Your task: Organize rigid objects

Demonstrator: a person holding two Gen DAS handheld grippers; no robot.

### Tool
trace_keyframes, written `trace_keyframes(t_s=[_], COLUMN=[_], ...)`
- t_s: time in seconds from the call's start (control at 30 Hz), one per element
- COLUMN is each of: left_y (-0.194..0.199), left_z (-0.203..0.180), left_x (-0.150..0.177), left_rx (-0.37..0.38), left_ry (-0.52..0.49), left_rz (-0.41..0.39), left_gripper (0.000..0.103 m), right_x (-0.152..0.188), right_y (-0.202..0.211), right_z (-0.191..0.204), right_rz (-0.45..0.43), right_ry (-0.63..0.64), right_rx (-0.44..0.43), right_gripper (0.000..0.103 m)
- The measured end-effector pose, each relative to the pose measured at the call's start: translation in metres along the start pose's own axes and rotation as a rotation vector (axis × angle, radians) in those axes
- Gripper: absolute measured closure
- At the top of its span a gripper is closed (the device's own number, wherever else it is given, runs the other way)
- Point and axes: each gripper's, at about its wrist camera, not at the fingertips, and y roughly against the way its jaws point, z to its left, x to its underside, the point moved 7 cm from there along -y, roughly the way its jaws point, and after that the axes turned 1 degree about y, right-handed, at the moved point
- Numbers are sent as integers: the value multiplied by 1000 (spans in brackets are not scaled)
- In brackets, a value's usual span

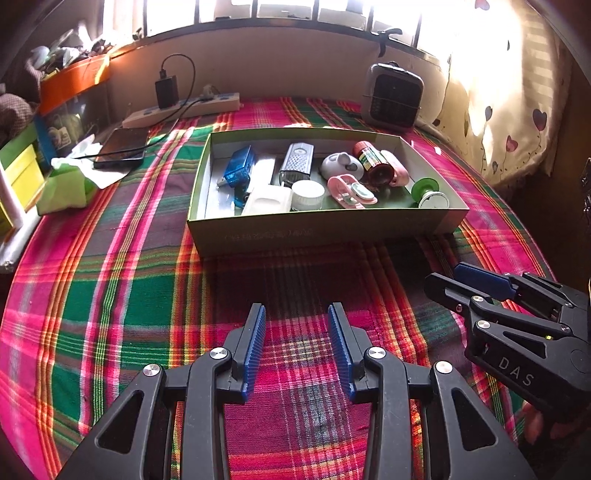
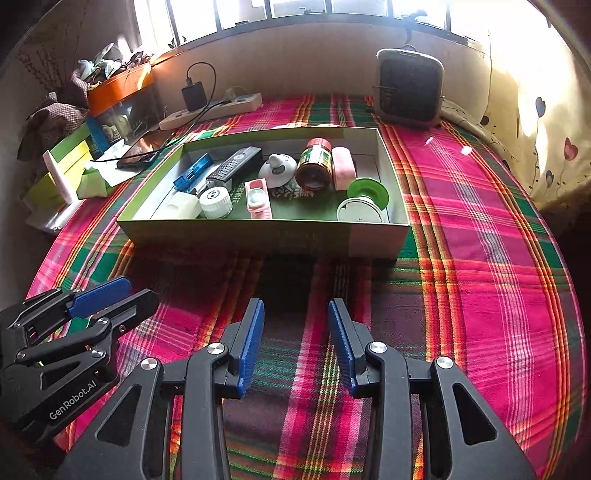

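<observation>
- Left claw (image 1: 296, 314) and right claw (image 2: 296, 310) hover side by side over the plaid cloth (image 1: 110, 295), each narrowly parted with nothing between the pads.
- Beyond them sits the green box (image 1: 325, 225), holding the rigid objects: blue case (image 1: 238, 168), brown bottle (image 1: 373, 162), white jar (image 1: 307, 194), green spool (image 1: 428, 192).
- Farthest, a heater (image 1: 393, 94) and power strip (image 1: 184, 107) by the wall.

Domestic room: a pink-and-green plaid cloth (image 1: 110, 295) is covering the surface, a heart-print cream curtain (image 1: 509, 122) is hanging, and a white power strip (image 1: 184, 109) is lying under the barred window (image 1: 258, 14).
</observation>
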Motion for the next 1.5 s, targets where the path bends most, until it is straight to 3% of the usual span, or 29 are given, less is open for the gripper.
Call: trace_keyframes(t_s=[0.4, 0.57, 1.5], left_y=[-3, -3, -5], left_z=[-9, -12, -13], left_x=[4, 4, 4], left_rx=[-59, -73, -75], left_ry=[-33, -37, -9], left_rz=[-13, -10, -12], left_gripper=[60, 57, 53], right_x=[9, 10, 10], right_y=[1, 0, -2], right_z=[-4, 0, -4], right_rz=[7, 6, 8], right_ry=[16, 39, 33], right_rx=[45, 49, 82], right_gripper=[64, 57, 51])
